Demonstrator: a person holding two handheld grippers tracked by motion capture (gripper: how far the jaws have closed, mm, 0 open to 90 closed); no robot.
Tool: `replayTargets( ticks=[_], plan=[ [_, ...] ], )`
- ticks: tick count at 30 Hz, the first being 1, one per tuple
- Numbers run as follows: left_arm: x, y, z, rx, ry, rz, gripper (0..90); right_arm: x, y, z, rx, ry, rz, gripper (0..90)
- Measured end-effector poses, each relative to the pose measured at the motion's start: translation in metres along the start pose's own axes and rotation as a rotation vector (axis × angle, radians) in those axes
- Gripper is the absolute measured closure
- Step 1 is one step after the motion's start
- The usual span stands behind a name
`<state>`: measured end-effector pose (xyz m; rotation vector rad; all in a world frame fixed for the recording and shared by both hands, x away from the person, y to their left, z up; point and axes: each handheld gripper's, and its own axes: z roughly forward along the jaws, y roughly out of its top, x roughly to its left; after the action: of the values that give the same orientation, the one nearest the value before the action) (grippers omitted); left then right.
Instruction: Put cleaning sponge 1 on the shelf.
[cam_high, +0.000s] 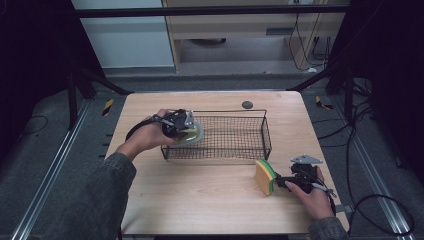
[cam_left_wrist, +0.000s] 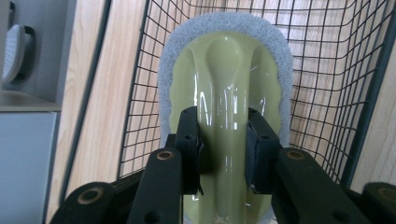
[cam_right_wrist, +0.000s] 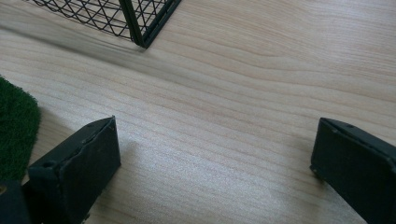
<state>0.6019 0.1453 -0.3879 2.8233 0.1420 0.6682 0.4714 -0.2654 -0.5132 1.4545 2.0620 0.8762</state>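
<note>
The black wire-mesh basket (cam_high: 235, 137) stood mid-table. The pale-green handled scrubber with a white pad (cam_left_wrist: 226, 88) was gripped by its handle in the left gripper (cam_left_wrist: 224, 140), inside the basket's left end. It was best lowered flat before release. The right gripper (cam_right_wrist: 215, 154) was held open beside the yellow-and-green sponge (cam_high: 264, 177).

A small dark disc (cam_high: 247, 105) lies on the wooden table (cam_high: 200, 195) behind the basket.
</note>
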Motion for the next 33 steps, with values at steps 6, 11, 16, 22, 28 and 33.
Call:
replayTargets(
  ticks=[6,11,16,22,28,33],
  plan=[
    [0.0,0.0,0.01,0.024,-0.019,0.002,70.5,0.0,0.0,0.0,0.0,0.0,0.0,1.5],
    [-0.002,-0.001,0.018,0.031,-0.037,-0.005,70.5,0.0,0.0,0.0,0.0,0.0,0.001,1.5],
    [-0.003,-0.004,0.026,0.042,-0.054,-0.016,70.4,0.0,0.0,0.0,0.0,-0.002,0.001,1.5],
    [-0.001,-0.004,0.034,0.051,-0.078,-0.04,70.3,0.0,0.0,0.0,0.0,-0.002,0.001,1.5],
    [0.001,-0.004,0.038,0.056,-0.088,-0.045,70.2,0.0,0.0,0.0,-0.003,-0.002,0.001,1.5],
    [0.001,-0.004,0.038,0.063,-0.092,-0.057,69.4,0.0,0.0,0.0,-0.003,-0.001,0.001,1.5]
  ],
)
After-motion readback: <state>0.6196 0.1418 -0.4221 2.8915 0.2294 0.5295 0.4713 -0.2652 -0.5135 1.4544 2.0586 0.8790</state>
